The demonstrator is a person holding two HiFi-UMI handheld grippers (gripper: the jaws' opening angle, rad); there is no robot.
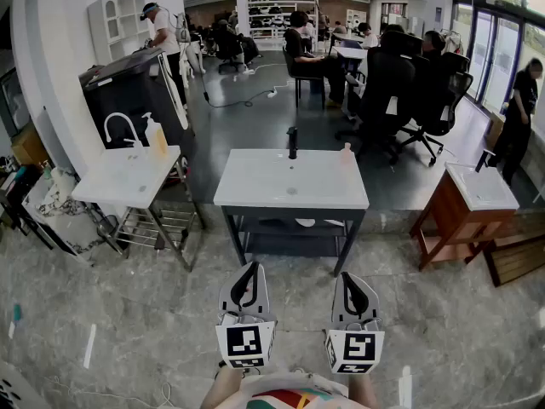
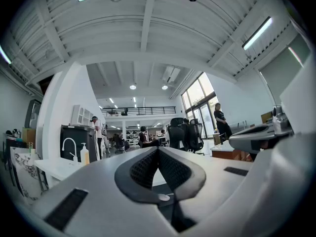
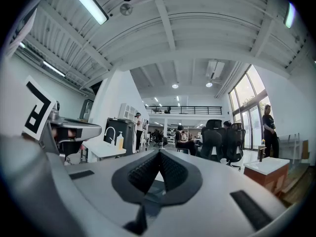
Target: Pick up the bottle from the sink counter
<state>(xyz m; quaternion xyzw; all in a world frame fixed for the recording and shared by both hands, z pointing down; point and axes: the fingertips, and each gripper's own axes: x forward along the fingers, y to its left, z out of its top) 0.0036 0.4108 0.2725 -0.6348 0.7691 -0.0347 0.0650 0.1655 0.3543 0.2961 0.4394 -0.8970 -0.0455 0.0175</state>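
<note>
**Both jaws shut and empty, bottle far ahead**

Head view: the left gripper [image 1: 249, 273] and right gripper [image 1: 348, 278] hang low, each pair of jaws pressed together on nothing. A small pale bottle [image 1: 345, 150] stands upright at the far corner of the sink counter [image 1: 255, 186]. It is well ahead of both jaw tips and more in line with the right pair. It looks light, stiff and perhaps slick, and likely to tip, so a hold across its mid-body seems safest.

Left gripper view: the jaws meet at their tips with nothing between them. The bottle cannot be made out beyond them.

Right gripper view: the jaws are likewise closed and empty, and the bottle is too small to tell.
</note>
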